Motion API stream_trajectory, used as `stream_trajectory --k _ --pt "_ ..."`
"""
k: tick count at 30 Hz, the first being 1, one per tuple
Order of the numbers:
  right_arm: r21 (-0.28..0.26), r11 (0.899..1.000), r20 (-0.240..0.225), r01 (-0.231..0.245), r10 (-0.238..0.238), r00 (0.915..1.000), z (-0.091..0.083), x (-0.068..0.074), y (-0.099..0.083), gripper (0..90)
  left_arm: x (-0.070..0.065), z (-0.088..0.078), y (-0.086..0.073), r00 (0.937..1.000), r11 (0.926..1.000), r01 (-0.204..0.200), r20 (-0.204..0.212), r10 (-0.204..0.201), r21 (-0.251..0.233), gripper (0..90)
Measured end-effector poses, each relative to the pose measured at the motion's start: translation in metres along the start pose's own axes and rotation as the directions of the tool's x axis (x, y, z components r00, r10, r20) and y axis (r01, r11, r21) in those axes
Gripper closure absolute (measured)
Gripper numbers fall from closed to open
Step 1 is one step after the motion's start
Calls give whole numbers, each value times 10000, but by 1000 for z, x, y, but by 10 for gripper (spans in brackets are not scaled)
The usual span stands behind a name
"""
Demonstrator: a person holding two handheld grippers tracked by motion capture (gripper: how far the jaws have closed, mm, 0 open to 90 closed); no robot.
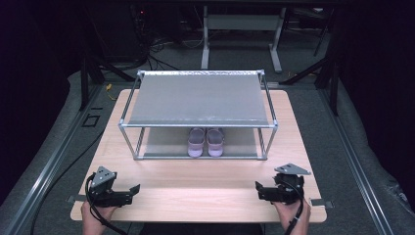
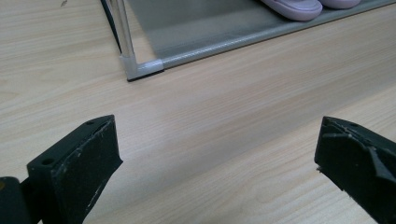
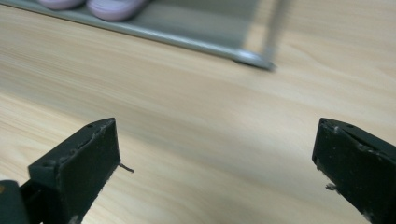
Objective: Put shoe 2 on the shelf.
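High view: pair of lilac slip-on sandals (image 1: 206, 142) on lower shelf of grey metal-tube shoe rack (image 1: 198, 125), side by side, apparently touching. Rack stands on pale wooden table (image 1: 195, 188). Left gripper (image 1: 128, 192) and right gripper (image 1: 261, 190) near table's front edge, both jaws wide, nothing between.

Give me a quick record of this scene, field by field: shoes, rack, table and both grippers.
shoes: pair of lilac sandals, side by side on the lower shelf
rack: two-shelf metal shoe rack, top shelf bare
table: light wooden table
left gripper: jaws open, nothing between them, near the table's front left
right gripper: jaws open, nothing between them, near the front right
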State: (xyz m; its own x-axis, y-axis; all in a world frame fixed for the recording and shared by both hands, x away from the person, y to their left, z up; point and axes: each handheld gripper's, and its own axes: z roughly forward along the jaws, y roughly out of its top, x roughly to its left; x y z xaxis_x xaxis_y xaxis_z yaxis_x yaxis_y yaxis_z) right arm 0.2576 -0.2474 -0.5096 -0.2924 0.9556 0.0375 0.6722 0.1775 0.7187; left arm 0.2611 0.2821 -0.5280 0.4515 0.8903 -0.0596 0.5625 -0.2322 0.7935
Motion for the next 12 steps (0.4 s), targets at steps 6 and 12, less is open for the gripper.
stream_trajectory --k 6,12 --pt "39 9979 458 -644 642 9969 -8 -24 -25 0 -1 2 -1 10000 10000 42 5 -42 -34 0" --pt "-175 9959 469 -883 890 9949 -11 -32 -32 0 -1 3 -2 10000 10000 75 -7 -75 -43 0"
